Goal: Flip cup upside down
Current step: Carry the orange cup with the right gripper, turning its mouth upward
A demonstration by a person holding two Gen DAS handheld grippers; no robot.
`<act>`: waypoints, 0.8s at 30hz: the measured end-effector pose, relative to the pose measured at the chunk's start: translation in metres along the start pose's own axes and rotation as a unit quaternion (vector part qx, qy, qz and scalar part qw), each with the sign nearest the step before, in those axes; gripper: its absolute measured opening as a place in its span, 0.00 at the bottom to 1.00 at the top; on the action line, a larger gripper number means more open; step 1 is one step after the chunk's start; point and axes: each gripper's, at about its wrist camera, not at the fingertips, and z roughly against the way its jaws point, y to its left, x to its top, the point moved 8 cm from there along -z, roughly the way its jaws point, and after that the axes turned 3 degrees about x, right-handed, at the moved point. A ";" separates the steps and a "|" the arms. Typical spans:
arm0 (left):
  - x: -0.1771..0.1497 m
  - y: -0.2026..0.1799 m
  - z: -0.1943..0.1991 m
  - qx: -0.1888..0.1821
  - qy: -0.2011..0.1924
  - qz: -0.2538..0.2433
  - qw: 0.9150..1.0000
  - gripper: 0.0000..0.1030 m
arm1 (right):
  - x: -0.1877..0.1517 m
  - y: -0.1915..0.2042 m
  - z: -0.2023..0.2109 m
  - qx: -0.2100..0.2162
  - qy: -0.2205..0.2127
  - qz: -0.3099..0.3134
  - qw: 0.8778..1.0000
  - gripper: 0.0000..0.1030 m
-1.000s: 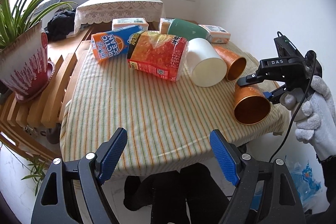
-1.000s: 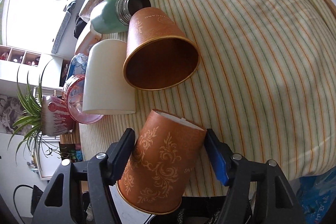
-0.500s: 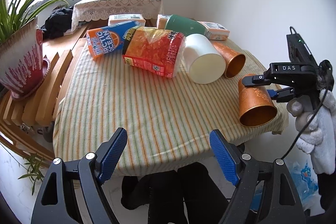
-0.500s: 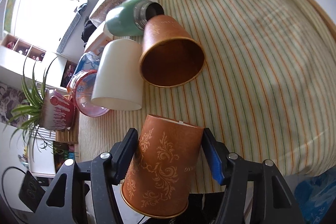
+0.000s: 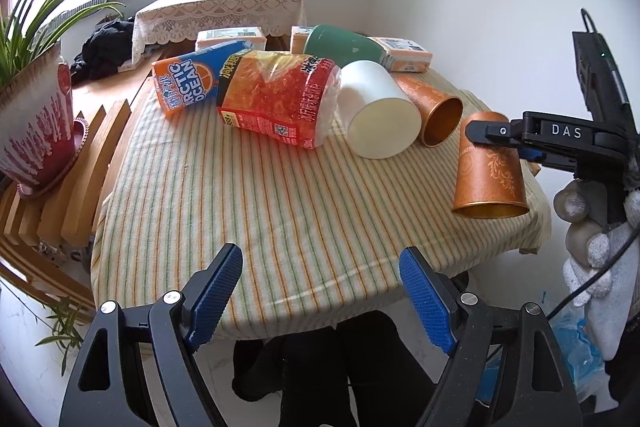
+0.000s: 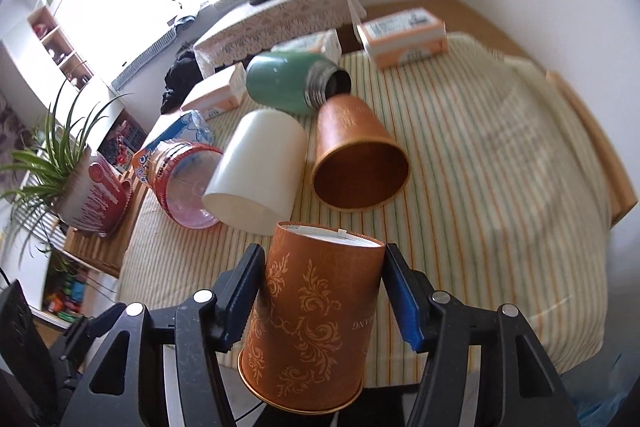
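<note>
My right gripper (image 6: 324,287) is shut on an orange paper cup (image 6: 312,319) with a scroll pattern. The cup is held mouth down, base up, just above the right front edge of the striped table. In the left wrist view the same cup (image 5: 490,167) hangs nearly upright and inverted between the right gripper's fingers (image 5: 492,133). My left gripper (image 5: 322,299) is open and empty, in front of the table's near edge.
On the striped tablecloth (image 5: 240,195) lie a second orange cup (image 5: 434,111) on its side, a white cup (image 5: 378,111), a green flask (image 5: 340,43), a red snack bag (image 5: 276,95), a blue-orange pack (image 5: 192,79) and boxes (image 5: 406,53). A potted plant (image 5: 32,115) stands left.
The right gripper has lifted and turned the orange cup from lying tilted to nearly upright with its mouth down. The left gripper stayed open and drew back slightly.
</note>
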 end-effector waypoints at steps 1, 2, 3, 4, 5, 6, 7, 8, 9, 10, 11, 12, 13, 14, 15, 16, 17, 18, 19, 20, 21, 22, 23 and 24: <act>0.000 -0.001 -0.001 0.000 0.001 0.000 1.000 0.81 | 0.001 0.001 0.001 -0.002 -0.006 0.006 1.000 0.54; 0.000 -0.002 -0.002 -0.001 0.002 -0.001 1.000 0.81 | 0.001 0.002 0.002 -0.004 -0.010 0.010 1.000 0.54; 0.000 -0.003 -0.002 -0.002 0.002 -0.002 1.000 0.81 | 0.002 0.004 0.003 -0.005 -0.015 0.014 1.000 0.54; -0.001 -0.003 -0.003 -0.001 0.002 -0.003 1.000 0.81 | 0.003 0.005 0.004 -0.006 -0.018 0.017 1.000 0.54; 0.000 -0.004 -0.003 -0.001 0.002 -0.003 1.000 0.81 | 0.004 0.006 0.004 -0.005 -0.022 0.019 1.000 0.54; 0.000 -0.004 -0.004 0.000 0.002 -0.004 1.000 0.81 | 0.005 0.007 0.005 -0.004 -0.027 0.022 0.999 0.54; 0.000 -0.004 -0.004 0.000 0.002 -0.004 1.000 0.81 | 0.007 0.007 0.006 -0.006 -0.032 0.027 0.999 0.54; 0.000 -0.003 -0.004 0.001 0.002 -0.002 1.000 0.81 | 0.007 0.008 0.006 -0.009 -0.037 0.030 0.999 0.54; -0.001 -0.003 -0.005 0.001 0.003 -0.002 1.000 0.81 | 0.007 0.010 0.006 -0.010 -0.041 0.033 0.999 0.54; -0.001 -0.002 -0.005 0.001 0.003 -0.001 1.000 0.81 | 0.008 0.010 0.006 -0.011 -0.047 0.038 0.998 0.54; -0.001 -0.001 -0.005 0.002 0.003 0.001 1.000 0.81 | 0.008 0.012 0.006 -0.012 -0.053 0.041 0.998 0.54; -0.001 -0.001 -0.006 0.002 0.004 0.001 1.000 0.81 | 0.009 0.012 0.006 -0.013 -0.059 0.044 0.997 0.54; -0.001 -0.001 -0.006 0.002 0.004 0.002 1.000 0.81 | 0.009 0.012 0.005 -0.016 -0.065 0.048 0.997 0.54; -0.001 -0.001 -0.007 0.001 0.005 0.002 1.000 0.81 | 0.010 0.012 0.004 -0.018 -0.070 0.049 0.996 0.54; -0.002 -0.001 -0.007 0.002 0.005 0.003 1.000 0.81 | 0.009 0.012 0.004 -0.017 -0.072 0.050 0.996 0.54; -0.002 0.000 -0.007 0.002 0.005 0.003 1.000 0.81 | 0.009 0.012 0.003 -0.017 -0.076 0.050 0.996 0.54; -0.002 0.000 -0.007 0.003 0.006 0.003 1.000 0.81 | 0.009 0.012 0.003 -0.019 -0.079 0.052 0.995 0.54; -0.002 0.000 -0.008 0.003 0.006 0.004 1.000 0.81 | 0.009 0.013 0.003 -0.020 -0.084 0.055 0.995 0.54; -0.002 0.001 -0.008 0.003 0.005 0.004 1.000 0.81 | 0.009 0.015 0.004 -0.021 -0.090 0.059 0.994 0.54; -0.002 0.002 -0.009 0.005 0.004 0.006 1.000 0.81 | 0.009 0.015 0.005 -0.023 -0.098 0.064 0.993 0.54; -0.002 0.003 -0.009 0.006 0.003 0.007 1.000 0.81 | 0.009 0.016 0.006 -0.026 -0.105 0.068 0.992 0.54; -0.001 0.003 -0.010 0.007 0.002 0.009 1.000 0.81 | 0.009 0.017 0.007 -0.027 -0.114 0.073 0.990 0.54; -0.001 0.004 -0.010 0.009 0.000 0.011 1.000 0.81 | 0.009 0.017 0.008 -0.029 -0.120 0.077 0.989 0.54; -0.001 0.004 -0.010 0.011 -0.002 0.012 1.000 0.81 | 0.010 0.018 0.009 -0.031 -0.129 0.082 0.988 0.54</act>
